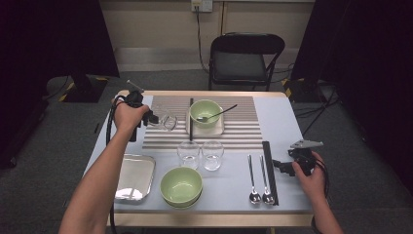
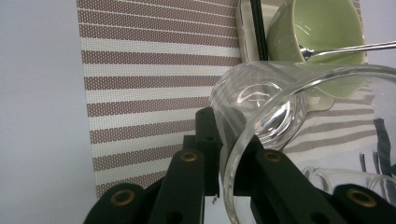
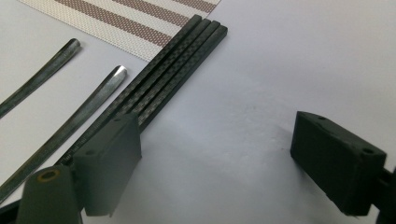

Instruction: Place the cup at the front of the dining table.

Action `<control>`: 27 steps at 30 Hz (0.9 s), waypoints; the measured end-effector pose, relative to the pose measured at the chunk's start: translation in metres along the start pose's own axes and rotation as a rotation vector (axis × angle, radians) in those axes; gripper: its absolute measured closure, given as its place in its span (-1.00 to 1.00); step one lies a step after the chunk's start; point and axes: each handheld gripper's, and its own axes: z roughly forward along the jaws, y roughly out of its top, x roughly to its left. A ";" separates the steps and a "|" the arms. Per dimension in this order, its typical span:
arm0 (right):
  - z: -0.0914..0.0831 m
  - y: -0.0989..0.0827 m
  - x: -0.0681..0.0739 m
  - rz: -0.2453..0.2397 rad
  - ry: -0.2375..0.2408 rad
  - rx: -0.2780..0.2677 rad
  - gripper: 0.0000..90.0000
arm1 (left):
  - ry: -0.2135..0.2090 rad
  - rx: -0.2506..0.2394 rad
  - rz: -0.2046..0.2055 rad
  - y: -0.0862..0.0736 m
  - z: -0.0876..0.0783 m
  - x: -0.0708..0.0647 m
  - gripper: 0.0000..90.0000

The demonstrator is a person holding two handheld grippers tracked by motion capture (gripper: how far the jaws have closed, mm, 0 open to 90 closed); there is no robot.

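The left gripper [image 1: 155, 118] is clamped on the rim of a clear drinking glass [image 1: 166, 120], held tilted over the striped placemat [image 1: 165, 139] near the table's far left corner. The right gripper [image 1: 282, 165], jaws apart, rests by the right edge beside black chopsticks [image 1: 269, 170], well away from it.

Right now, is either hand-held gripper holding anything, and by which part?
The left hand-held gripper grips a clear drinking glass by its rim wall, tilted over the striped placemat. The right hand-held gripper stands open, holding nothing, beside the black chopsticks.
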 end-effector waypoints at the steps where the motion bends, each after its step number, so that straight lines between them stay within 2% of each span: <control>1: 0.000 0.000 0.000 -0.002 0.000 0.000 -0.66 | 0.003 0.005 0.006 0.001 0.000 0.000 0.90; 2: 0.000 0.000 0.000 -0.003 0.000 -0.001 -0.66 | -0.003 0.001 -0.007 0.001 0.000 0.000 0.90; 7: 0.000 0.000 0.000 0.000 0.001 0.000 -0.66 | 0.004 0.000 0.004 0.002 0.001 0.001 0.90; 11: 0.000 0.000 0.000 0.000 0.001 0.000 -0.66 | 0.004 0.001 -0.005 0.003 0.002 0.001 0.90; 13: 0.000 0.000 0.000 0.000 0.000 0.000 -0.66 | 0.012 0.006 0.006 0.004 0.004 0.002 0.90; 14: 0.000 0.000 0.000 -0.003 0.000 -0.002 -0.66 | 0.005 0.001 -0.008 0.004 0.005 0.002 0.90; 17: 0.000 0.000 0.000 -0.003 0.000 -0.001 -0.66 | 0.000 -0.002 -0.011 0.005 0.006 0.002 0.90; 19: 0.000 0.000 0.000 0.000 0.000 0.000 -0.66 | 0.002 0.003 -0.001 0.006 0.006 0.003 0.90; 21: 0.000 0.000 0.000 -0.003 0.000 -0.002 -0.66 | 0.003 -0.001 -0.012 0.007 0.007 0.004 0.90; 23: 0.000 0.000 0.000 0.000 0.000 0.000 -0.66 | 0.002 0.001 -0.002 0.007 0.008 0.005 0.90; 27: 0.000 0.000 0.000 0.000 0.000 0.000 -0.66 | 0.010 -0.006 -0.008 0.008 0.009 0.005 0.90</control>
